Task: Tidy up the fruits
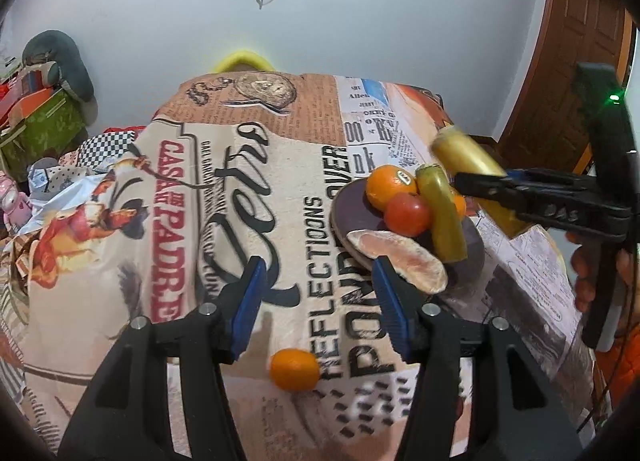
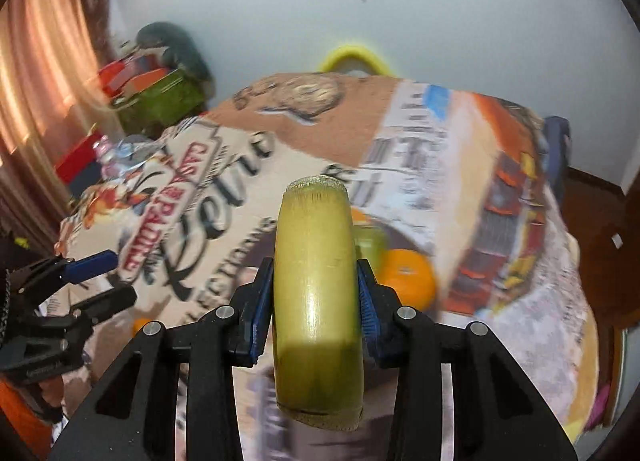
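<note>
Clamped between your right gripper's [image 2: 318, 293] pads, centre frame, one yellow-green stalk piece [image 2: 316, 301] hangs over the plate [image 1: 352, 201]. Plate holds several fruits. Left gripper [image 1: 320, 301] gapes empty; one orange [image 1: 295, 369] remains on the cloth [image 1: 120, 261], bottom centre.

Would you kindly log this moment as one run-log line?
right gripper: shut on sugarcane piece, above plate | left gripper: open, empty | loose orange: on tablecloth, off plate
</note>
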Motion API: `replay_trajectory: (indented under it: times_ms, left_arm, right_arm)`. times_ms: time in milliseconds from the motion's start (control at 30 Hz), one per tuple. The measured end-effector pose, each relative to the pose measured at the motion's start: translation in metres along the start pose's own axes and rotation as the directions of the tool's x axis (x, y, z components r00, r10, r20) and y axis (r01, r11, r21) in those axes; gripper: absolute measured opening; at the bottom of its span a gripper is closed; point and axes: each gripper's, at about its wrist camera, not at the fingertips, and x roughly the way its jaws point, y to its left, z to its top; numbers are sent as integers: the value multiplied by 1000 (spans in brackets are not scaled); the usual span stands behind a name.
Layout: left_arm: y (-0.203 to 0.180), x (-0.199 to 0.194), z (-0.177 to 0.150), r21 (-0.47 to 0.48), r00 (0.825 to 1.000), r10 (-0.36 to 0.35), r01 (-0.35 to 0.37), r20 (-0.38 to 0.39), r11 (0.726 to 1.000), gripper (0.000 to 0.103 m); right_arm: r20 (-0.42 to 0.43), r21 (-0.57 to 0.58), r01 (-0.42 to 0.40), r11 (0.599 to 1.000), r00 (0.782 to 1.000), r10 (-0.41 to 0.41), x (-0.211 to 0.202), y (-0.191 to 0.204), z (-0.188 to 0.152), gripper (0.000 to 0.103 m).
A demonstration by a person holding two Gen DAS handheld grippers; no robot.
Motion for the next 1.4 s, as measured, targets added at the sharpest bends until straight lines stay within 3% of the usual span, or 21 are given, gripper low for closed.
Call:
replay_trajectory:
  times_ms: [300, 600, 833, 1033, 1267, 1400]
  left_arm:
    - [42, -5, -23, -35, 999, 2, -3, -37, 999, 61]
    - [58, 1, -35, -77, 998, -20, 16, -55, 997, 61]
    - [54, 0, -36, -77, 997, -48, 43, -63, 996, 61]
    - [39, 7, -44, -44, 991, -71, 67, -113, 997, 61]
    - [26, 22, -56, -13, 982, -67, 65, -178, 998, 61]
    - [18, 29, -60, 6, 979, -47, 49, -197, 999, 50]
  right_arm:
    - [-136, -4, 2, 1000, 991, -2, 62, 33, -6, 36]
    - [-165, -73, 84, 994, 982, -95, 77, 50, -5, 36]
    - [-145, -42, 66, 997, 987, -71, 53, 49, -11, 36]
    - [-76, -29, 49, 998, 996, -51, 7, 50, -27, 46]
    - [-49, -3, 71, 997, 996, -71, -29, 35, -56, 48]
    - [-72, 9, 115, 993, 991, -114, -39, 21, -78, 48]
